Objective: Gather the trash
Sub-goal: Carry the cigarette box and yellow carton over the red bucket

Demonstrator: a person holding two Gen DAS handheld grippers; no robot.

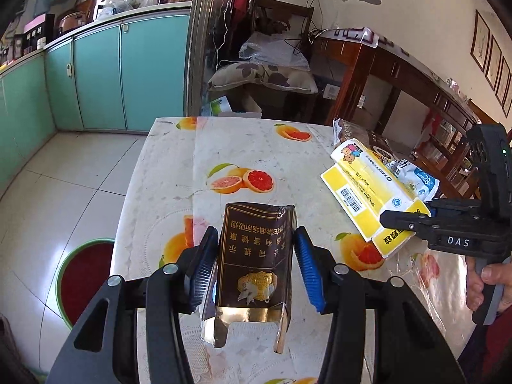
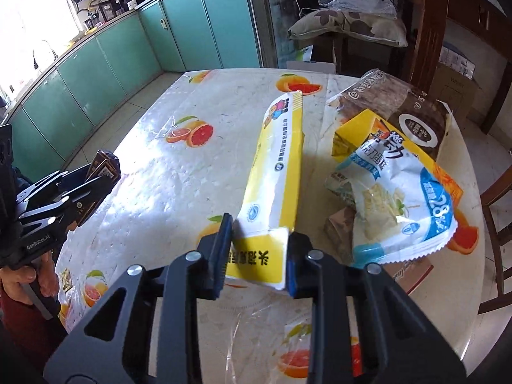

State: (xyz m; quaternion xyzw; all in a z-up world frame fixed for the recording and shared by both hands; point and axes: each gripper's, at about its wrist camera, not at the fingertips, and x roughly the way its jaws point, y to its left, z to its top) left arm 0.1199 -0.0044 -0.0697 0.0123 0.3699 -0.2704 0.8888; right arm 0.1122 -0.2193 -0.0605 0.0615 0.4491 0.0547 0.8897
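Note:
My left gripper point(image 1: 254, 265) is shut on a dark brown cigarette pack point(image 1: 254, 256) with gold print, held just above the table; the pack also shows in the right wrist view point(image 2: 102, 172). My right gripper point(image 2: 257, 252) is shut on the near end of a long yellow and white box point(image 2: 275, 176), which also shows in the left wrist view point(image 1: 364, 185), where the right gripper point(image 1: 403, 222) grips its yellow end. A white and blue snack wrapper point(image 2: 396, 204) lies beside the box on a brown bag point(image 2: 400, 105).
The round table point(image 1: 166, 166) has a fruit-print plastic cover. A red stool with a green rim point(image 1: 86, 275) stands on the floor to the left. Teal cabinets point(image 1: 128, 73) line the far wall. A wooden chair point(image 2: 496, 224) stands at the right.

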